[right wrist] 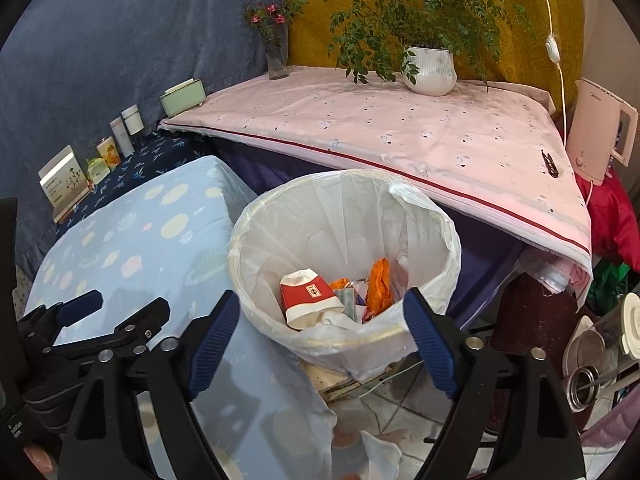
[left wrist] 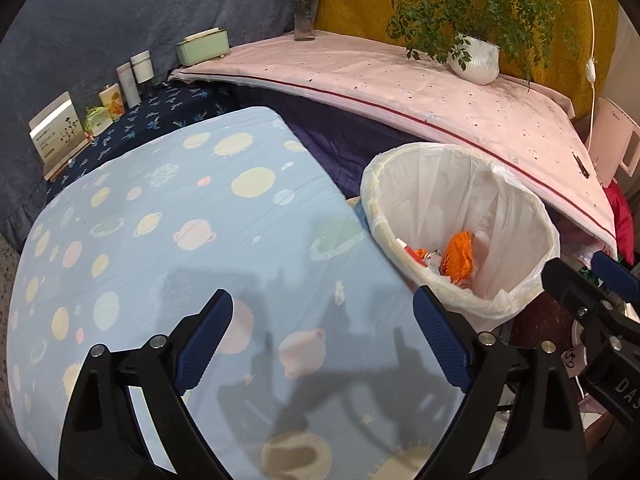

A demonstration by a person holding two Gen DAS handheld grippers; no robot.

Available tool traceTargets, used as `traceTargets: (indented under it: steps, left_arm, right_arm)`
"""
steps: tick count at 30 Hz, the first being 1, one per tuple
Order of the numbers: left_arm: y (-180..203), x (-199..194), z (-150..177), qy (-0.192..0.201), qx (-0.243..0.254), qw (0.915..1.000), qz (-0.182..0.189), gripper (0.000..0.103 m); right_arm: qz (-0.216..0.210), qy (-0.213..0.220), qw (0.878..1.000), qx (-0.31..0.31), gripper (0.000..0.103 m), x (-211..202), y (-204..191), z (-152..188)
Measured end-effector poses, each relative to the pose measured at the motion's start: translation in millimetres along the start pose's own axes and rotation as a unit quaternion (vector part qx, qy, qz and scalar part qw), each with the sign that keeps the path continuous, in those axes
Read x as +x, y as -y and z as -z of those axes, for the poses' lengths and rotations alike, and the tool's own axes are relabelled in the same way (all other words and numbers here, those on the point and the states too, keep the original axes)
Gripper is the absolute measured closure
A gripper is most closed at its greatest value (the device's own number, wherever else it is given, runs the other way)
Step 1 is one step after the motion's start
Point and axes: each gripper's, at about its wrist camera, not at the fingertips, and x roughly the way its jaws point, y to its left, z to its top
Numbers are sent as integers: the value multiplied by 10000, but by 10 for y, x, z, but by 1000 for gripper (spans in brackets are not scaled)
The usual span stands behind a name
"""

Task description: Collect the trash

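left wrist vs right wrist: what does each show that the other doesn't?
Only left wrist: nothing notable beyond more of the blue planet-print cloth.

Only right wrist: the red-and-white paper carton in the white-lined trash bin, the whole pink electric kettle, and metal cups at lower right.

Both: the bin, orange wrapper, white potted plant, pink tablecloth, and both grippers open and empty: left gripper, right gripper.
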Motion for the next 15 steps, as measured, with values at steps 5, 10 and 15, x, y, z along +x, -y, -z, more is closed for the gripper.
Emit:
traceTargets:
  steps: [5, 10, 15]
  left_arm:
    - [-81, -64, 133, -63, -155, 9998, -122, 13]
    - [-143, -136, 253, -101, -252, 9995, -165, 11]
    - [-210, -230, 331, -76, -356, 9991, -222, 9]
  right_arm:
    - [44, 8, 10000, -64, 15, -100, -8, 101]
    - [111, 45, 9996, -240, 7, -206, -74, 196]
    - [221, 73, 9991, -350, 7, -289, -126, 284]
